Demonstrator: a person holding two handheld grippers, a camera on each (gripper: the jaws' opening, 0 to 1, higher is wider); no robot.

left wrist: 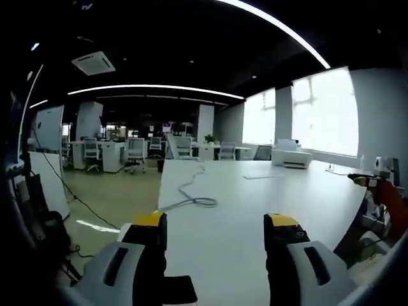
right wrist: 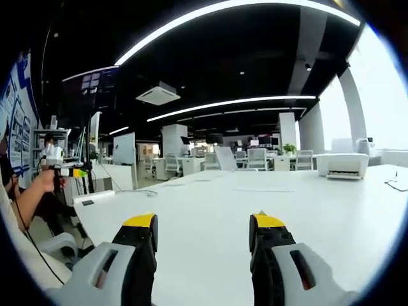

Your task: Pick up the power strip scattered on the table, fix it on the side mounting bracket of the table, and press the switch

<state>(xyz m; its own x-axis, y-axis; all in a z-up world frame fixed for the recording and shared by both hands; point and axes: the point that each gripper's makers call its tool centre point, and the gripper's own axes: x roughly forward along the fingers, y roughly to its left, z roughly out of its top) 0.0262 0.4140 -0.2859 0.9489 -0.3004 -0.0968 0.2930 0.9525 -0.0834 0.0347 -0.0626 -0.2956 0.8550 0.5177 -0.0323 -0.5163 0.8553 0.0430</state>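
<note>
A white power strip point(right wrist: 94, 198) with a dark switch lies along the left edge of the white table point(right wrist: 210, 217). Its grey cable point(left wrist: 191, 203) loops across the tabletop and runs toward the far end. A white end that may be the same strip point(left wrist: 124, 227) shows just left of my left jaw. My left gripper point(left wrist: 217, 229) is open over the near part of the table point(left wrist: 255, 210), nothing between its yellow-tipped jaws. My right gripper point(right wrist: 204, 229) is open too, over bare tabletop. A hand holds the left gripper point(right wrist: 67, 169) at the far left, apart from the strip.
A white printer point(left wrist: 291, 156) point(right wrist: 342, 166) stands at the far right of the table, with flat sheets point(left wrist: 261, 175) near it. The right gripper point(left wrist: 370, 181) shows past the table's right edge. Desks and office chairs point(left wrist: 135, 153) stand beyond, and whiteboards point(left wrist: 48, 127) on the floor to the left.
</note>
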